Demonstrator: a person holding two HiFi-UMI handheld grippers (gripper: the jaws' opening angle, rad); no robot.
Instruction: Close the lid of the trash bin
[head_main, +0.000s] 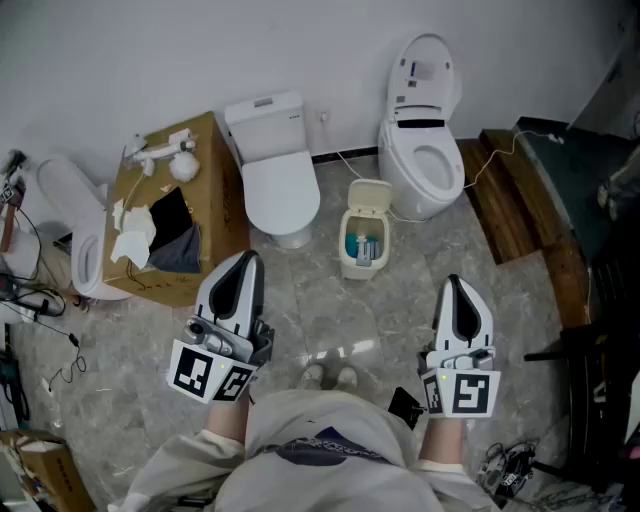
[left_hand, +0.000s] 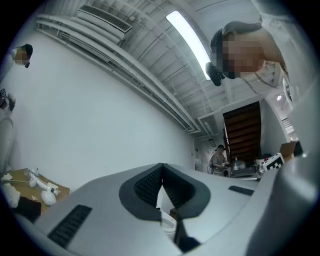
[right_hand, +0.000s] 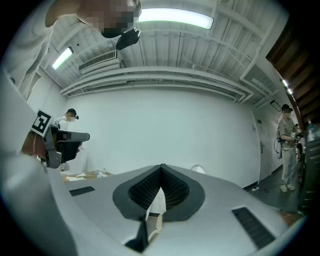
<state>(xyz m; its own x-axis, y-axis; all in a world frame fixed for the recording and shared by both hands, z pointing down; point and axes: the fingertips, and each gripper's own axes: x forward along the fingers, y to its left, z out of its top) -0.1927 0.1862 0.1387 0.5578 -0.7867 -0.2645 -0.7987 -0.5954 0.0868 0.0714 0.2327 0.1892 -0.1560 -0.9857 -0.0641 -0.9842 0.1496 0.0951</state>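
Bin standing on floor at 12 o'clock from person, lid tilting up and back, contents showing. Left gripper hovering at bin's 9 o'clock, right gripper at 4 o'clock, both apart from it. Fingers on both pressing together, holding nothing. Lid probably light stiff plastic, hinging at rear. Pushing top edge down gently looking best, since bin may be tipping easily.

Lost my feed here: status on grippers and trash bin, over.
Left gripper, right gripper shut, empty. Trash bin ahead on floor, lid open. Nothing in the way.
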